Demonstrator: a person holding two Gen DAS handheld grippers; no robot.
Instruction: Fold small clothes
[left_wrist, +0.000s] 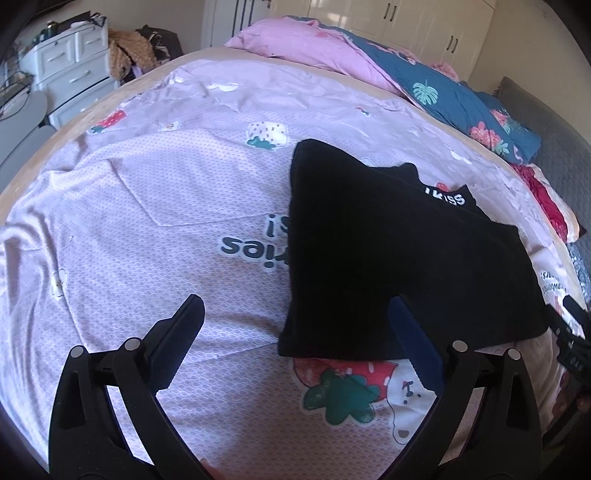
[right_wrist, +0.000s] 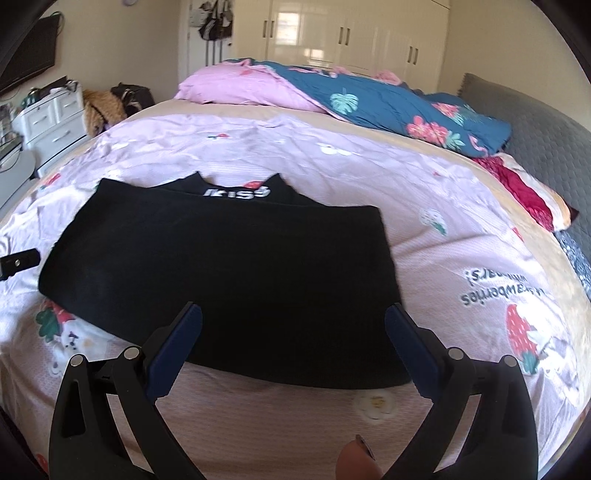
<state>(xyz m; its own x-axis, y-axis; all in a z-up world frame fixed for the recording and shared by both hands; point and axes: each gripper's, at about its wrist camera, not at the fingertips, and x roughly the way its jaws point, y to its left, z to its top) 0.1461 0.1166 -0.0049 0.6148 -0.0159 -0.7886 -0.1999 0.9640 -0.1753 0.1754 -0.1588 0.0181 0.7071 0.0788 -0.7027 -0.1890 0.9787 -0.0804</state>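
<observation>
A small black garment (right_wrist: 221, 266) with white lettering at its neck lies folded flat on the pink strawberry-print bedsheet (right_wrist: 443, 236). My right gripper (right_wrist: 293, 321) is open and empty, its fingers above the garment's near edge. In the left wrist view the garment (left_wrist: 399, 258) lies to the right. My left gripper (left_wrist: 295, 314) is open and empty, its right finger over the garment's near left corner, its left finger over bare sheet. The right gripper's tip (left_wrist: 570, 325) shows at the far right edge.
A pink pillow (right_wrist: 240, 86) and a blue floral quilt (right_wrist: 406, 107) lie at the bed's far end. A red cloth (right_wrist: 524, 188) and grey headboard (right_wrist: 535, 133) are on the right. White drawers (left_wrist: 70, 70) stand beyond the bed's left side.
</observation>
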